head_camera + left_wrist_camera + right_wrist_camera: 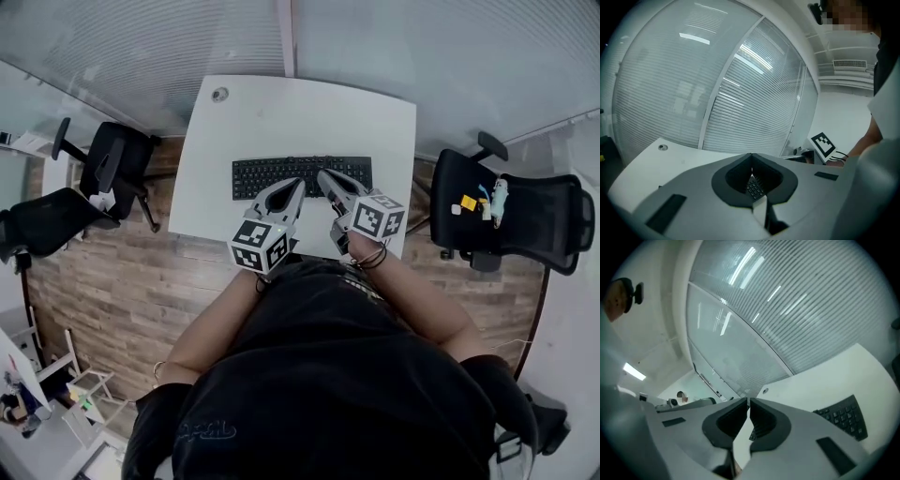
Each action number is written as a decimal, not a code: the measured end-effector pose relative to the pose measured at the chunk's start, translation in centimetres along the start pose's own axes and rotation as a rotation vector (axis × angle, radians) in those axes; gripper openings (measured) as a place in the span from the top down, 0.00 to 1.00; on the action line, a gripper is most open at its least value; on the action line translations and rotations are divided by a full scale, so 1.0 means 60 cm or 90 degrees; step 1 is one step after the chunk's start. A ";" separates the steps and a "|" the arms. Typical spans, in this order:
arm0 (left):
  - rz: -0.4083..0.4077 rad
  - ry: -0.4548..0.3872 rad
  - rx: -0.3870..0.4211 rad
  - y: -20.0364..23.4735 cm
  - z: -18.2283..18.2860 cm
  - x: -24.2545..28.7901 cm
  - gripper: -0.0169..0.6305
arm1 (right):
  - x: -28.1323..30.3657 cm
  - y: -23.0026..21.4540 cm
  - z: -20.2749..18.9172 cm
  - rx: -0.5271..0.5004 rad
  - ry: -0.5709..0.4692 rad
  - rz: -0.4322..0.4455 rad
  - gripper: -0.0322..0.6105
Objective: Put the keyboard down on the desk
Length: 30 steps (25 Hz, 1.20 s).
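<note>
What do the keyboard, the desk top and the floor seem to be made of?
The keyboard looks like matte black plastic: dull keys. The desk seems white laminate: smooth, no grain. The floor is wood or wood-look planks: brown staggered boards.

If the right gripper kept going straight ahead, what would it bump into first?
Probably the white desk, past the keyboard. The right gripper, jaws shut, hangs above the keys tipped slightly down; it might instead reach the glass wall behind. Depth is hard to judge.
</note>
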<state>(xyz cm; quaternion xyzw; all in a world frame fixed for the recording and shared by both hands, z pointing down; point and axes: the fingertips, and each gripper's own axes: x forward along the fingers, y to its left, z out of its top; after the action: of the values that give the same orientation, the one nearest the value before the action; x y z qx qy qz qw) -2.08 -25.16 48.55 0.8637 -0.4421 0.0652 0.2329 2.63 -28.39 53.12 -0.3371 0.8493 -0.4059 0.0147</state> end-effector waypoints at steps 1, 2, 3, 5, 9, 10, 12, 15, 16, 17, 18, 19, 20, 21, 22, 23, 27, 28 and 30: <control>0.004 -0.006 0.001 -0.004 0.003 0.000 0.95 | -0.009 0.011 0.009 -0.021 0.000 0.007 0.90; 0.007 -0.011 0.002 -0.009 0.005 -0.001 0.95 | -0.018 0.021 0.015 -0.037 -0.001 0.013 0.90; 0.011 -0.015 0.002 -0.013 0.007 -0.001 0.95 | -0.026 0.029 0.020 -0.047 -0.001 0.018 0.90; 0.016 -0.024 0.004 -0.022 0.011 0.000 0.95 | -0.042 0.043 0.026 -0.056 -0.002 0.029 0.91; 0.026 -0.037 0.009 -0.038 0.014 -0.001 0.95 | -0.062 0.071 0.027 -0.108 0.000 0.054 0.91; 0.028 -0.038 0.009 -0.042 0.014 -0.001 0.95 | -0.065 0.077 0.026 -0.123 0.002 0.061 0.91; 0.034 -0.042 0.010 -0.051 0.014 0.000 0.95 | -0.073 0.082 0.027 -0.141 0.005 0.069 0.91; 0.045 -0.045 0.012 -0.066 0.011 -0.005 0.95 | -0.088 0.084 0.029 -0.150 0.003 0.078 0.91; 0.049 -0.046 0.012 -0.070 0.009 -0.009 0.95 | -0.092 0.085 0.028 -0.150 0.002 0.081 0.92; 0.053 -0.047 0.010 -0.074 0.006 -0.013 0.95 | -0.096 0.087 0.026 -0.150 0.003 0.084 0.92; 0.057 -0.049 0.007 -0.077 0.003 -0.018 0.95 | -0.100 0.089 0.023 -0.150 0.004 0.087 0.92; 0.061 -0.050 0.004 -0.080 -0.001 -0.022 0.95 | -0.103 0.090 0.020 -0.150 0.005 0.090 0.92; 0.065 -0.050 0.001 -0.084 -0.007 -0.025 0.95 | -0.107 0.090 0.015 -0.151 0.008 0.092 0.91; 0.068 -0.048 -0.001 -0.088 -0.013 -0.029 0.95 | -0.111 0.089 0.010 -0.152 0.012 0.095 0.92; 0.073 -0.047 -0.003 -0.091 -0.020 -0.032 0.95 | -0.115 0.089 0.005 -0.152 0.017 0.096 0.92; 0.080 -0.045 -0.004 -0.094 -0.026 -0.036 0.95 | -0.118 0.088 -0.001 -0.151 0.023 0.098 0.92; 0.097 -0.041 -0.012 -0.102 -0.041 -0.054 0.95 | -0.132 0.088 -0.016 -0.151 0.035 0.104 0.92; 0.099 -0.040 -0.011 -0.105 -0.045 -0.057 0.95 | -0.134 0.090 -0.017 -0.157 0.037 0.106 0.91; 0.102 -0.035 -0.010 -0.112 -0.053 -0.062 0.95 | -0.136 0.097 -0.022 -0.177 0.045 0.117 0.91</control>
<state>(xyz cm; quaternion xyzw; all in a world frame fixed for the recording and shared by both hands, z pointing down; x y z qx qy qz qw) 1.28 -17.60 47.86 0.8254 -0.5162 0.0565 0.2214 5.26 -20.15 47.90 -0.2424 0.9244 -0.2934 -0.0253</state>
